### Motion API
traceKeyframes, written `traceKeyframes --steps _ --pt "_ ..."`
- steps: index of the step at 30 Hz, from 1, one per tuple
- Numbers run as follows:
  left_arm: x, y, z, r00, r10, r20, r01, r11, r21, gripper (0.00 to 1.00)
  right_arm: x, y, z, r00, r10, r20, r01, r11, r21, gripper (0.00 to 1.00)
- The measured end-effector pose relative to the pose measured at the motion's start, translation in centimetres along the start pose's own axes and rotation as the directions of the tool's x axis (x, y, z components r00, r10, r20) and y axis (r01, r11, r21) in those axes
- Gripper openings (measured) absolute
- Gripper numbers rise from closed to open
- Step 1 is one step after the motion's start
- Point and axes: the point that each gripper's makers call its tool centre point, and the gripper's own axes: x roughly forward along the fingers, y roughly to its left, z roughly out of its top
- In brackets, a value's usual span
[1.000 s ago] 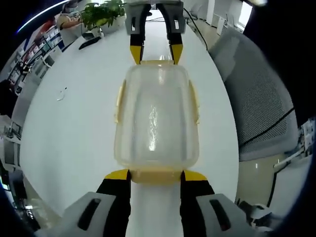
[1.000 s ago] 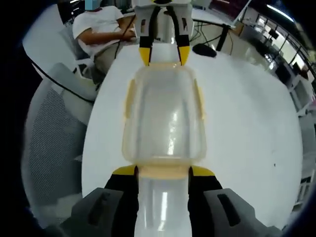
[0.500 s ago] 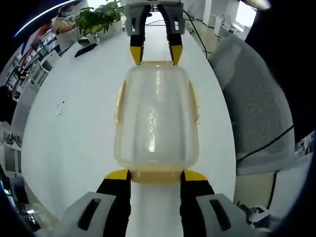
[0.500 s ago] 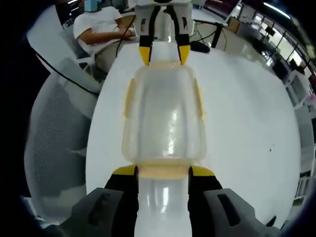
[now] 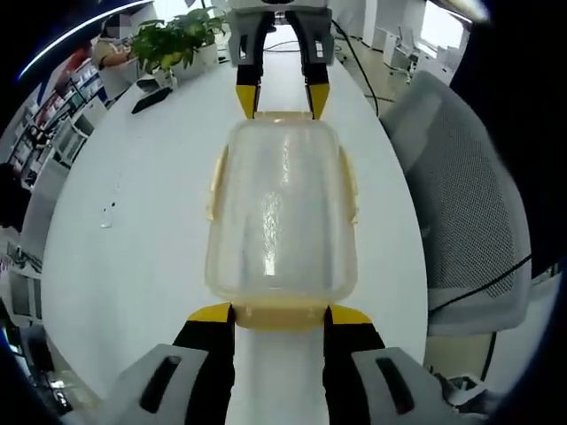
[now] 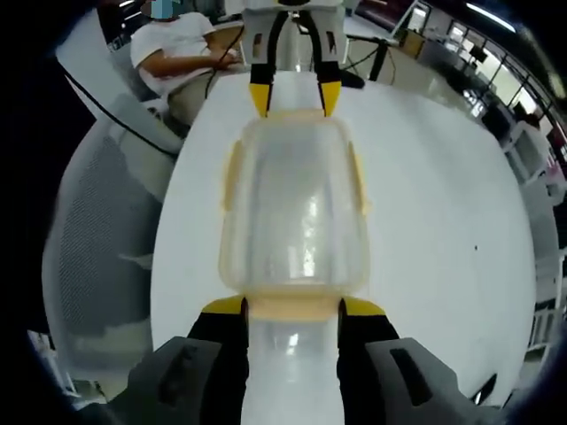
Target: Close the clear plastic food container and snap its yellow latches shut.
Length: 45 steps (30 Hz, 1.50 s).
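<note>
Two grippers meet the clear plastic food container (image 5: 282,212) at opposite short ends: in the left gripper view the left gripper (image 5: 280,312) stands with its yellow-tipped jaws apart, straddling the near yellow end latch (image 5: 280,315), while the right gripper (image 5: 282,91) does the same at the far end. The right gripper view mirrors this, its own jaws spread about the near latch (image 6: 292,308), tips level with the latch's two ends; whether they press it I cannot tell.

Against the pictures from a second ago, the container and both grippers keep the same places; only the background has slid, so the hands have shifted together. I judge the end latches are being pressed or held, not yet released.

The lid is on; the container looks empty. The side latches (image 5: 213,184) appear slightly flared out, possibly unsnapped. It lies on a white table (image 5: 133,221), a mesh chair (image 5: 478,195) and potted plant (image 5: 173,40) beyond.
</note>
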Motion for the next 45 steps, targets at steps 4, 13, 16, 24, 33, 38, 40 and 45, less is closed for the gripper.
traceKeyframes --steps 4,13,16,24,33,38,40,45 --pt "0.5 0.3 1.0 1.000 -0.005 0.008 0.005 1.000 0.001 0.32 -0.4 -0.1 -0.9 1.000 -0.001 -0.002 0.001 1.000 0.002 0.35" --pt "1.5 0.8 2.8 1.000 -0.010 0.019 0.010 1.000 0.008 0.32 -1.1 -0.6 -2.9 1.000 -0.013 -0.010 0.013 1.000 0.006 0.35" --pt "1.9 1.0 3.5 1.000 -0.006 0.023 0.006 1.000 0.009 0.32 -1.3 -0.9 -3.5 1.000 -0.014 -0.013 0.015 1.000 0.008 0.35" --pt "3.1 1.2 4.5 1.000 -0.011 0.027 0.011 1.000 -0.001 0.32 -1.4 -1.1 -5.1 1.000 -0.013 -0.027 0.013 1.000 0.001 0.35" --pt "4.2 1.1 5.6 0.999 -0.016 0.034 0.017 1.000 -0.020 0.32 -1.3 -1.5 -6.6 0.999 -0.005 -0.043 0.004 1.000 -0.011 0.35" --pt "4.6 1.1 5.9 0.999 -0.016 0.040 0.018 0.999 -0.029 0.32 -1.1 -1.6 -7.3 0.999 -0.001 -0.052 0.000 1.000 -0.017 0.35" --pt "4.8 1.1 6.2 0.999 -0.016 0.042 0.018 0.999 -0.032 0.32 -1.1 -1.8 -7.7 0.998 0.003 -0.056 -0.004 1.000 -0.017 0.36" --pt "5.4 1.1 6.7 0.999 -0.021 0.046 0.023 0.999 -0.042 0.32 -0.9 -1.9 -8.4 0.998 0.010 -0.067 -0.011 1.000 -0.021 0.36"
